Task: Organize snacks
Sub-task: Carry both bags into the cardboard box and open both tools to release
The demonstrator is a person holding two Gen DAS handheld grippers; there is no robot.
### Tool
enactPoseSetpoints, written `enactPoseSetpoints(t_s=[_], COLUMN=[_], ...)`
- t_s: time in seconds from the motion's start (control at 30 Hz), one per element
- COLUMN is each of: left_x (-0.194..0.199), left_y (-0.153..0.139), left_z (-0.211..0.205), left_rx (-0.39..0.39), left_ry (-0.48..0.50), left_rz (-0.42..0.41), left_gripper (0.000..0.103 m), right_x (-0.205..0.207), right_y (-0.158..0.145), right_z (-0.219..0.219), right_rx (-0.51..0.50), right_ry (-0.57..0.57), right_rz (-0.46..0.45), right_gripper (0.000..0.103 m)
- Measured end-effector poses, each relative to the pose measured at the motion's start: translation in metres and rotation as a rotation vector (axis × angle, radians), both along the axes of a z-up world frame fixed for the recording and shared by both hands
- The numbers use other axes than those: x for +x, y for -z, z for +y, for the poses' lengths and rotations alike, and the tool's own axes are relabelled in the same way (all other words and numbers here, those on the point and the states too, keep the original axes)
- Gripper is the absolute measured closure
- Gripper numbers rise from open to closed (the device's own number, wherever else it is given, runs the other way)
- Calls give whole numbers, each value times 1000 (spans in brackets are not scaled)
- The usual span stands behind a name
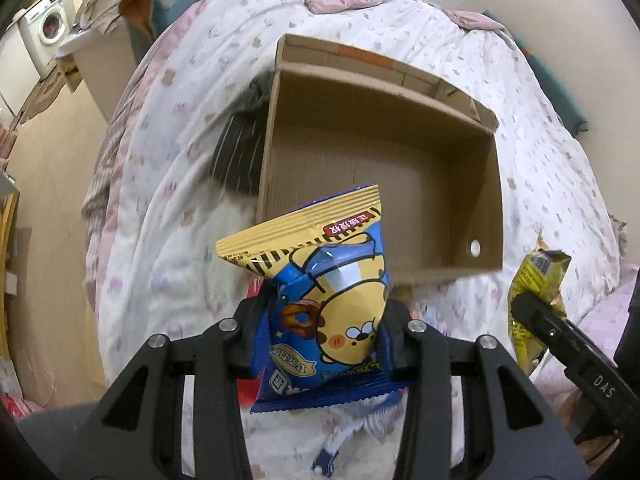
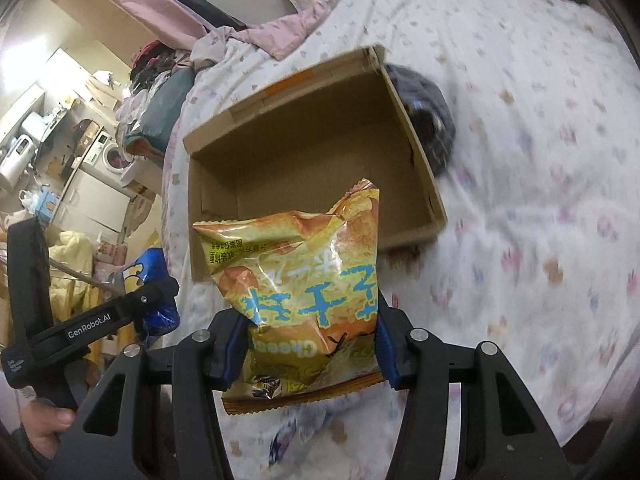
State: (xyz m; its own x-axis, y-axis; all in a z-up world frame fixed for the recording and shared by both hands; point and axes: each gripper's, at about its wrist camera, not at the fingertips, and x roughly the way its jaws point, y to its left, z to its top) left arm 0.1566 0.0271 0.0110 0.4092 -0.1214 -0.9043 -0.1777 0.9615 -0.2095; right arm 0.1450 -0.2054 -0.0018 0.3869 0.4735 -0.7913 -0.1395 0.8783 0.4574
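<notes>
While both my tongs hang over the bed (image 1: 500, 92), my left gripper (image 1: 320, 344) pinches a blue bag (image 1: 332, 304) and my right gripper (image 2: 308, 344) pinches a yellow bag (image 2: 304, 280), both above the near edge of the box (image 1: 494, 200).

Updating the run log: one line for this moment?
left gripper: holds blue snack bag | right gripper: holds yellow snack bag | cardboard box: empty

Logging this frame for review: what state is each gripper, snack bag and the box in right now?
left gripper: shut on blue snack bag
blue snack bag: held, lifted off the bed
right gripper: shut on yellow snack bag
yellow snack bag: held, lifted, crinkled
cardboard box: open, nothing inside, resting on the bed
</notes>
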Motion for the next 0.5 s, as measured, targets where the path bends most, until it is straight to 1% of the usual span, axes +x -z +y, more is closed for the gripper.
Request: enactPoseSetpoints(t_s=[0.1,0.17,0.2,0.3,0.37,0.5], left_x=[22,36,42,60,71,82], left_y=[-3,-5,-6,-5,5,32], left_z=[0,0,-2,-11,-14,-14], left_rx=[6,-23,-23,57,96,94], left_ry=[2,3,4,27,32,28], left_rz=[-12,-13,-23,-61,-62,-15], left_gripper=[65,65,65,65,65,65], right_x=[25,40,50,76,88,94], right_y=[-4,-5,-4,-3,0,9], right_z=[7,10,11,13,13,12], right_rx=[-16,-28,-41,-53,-58,-64], right_ry=[-5,-3,2,17,24,25], right_rz=[-25,-38,-48,-71,-77,-87], right_gripper=[48,48,48,48,48,48])
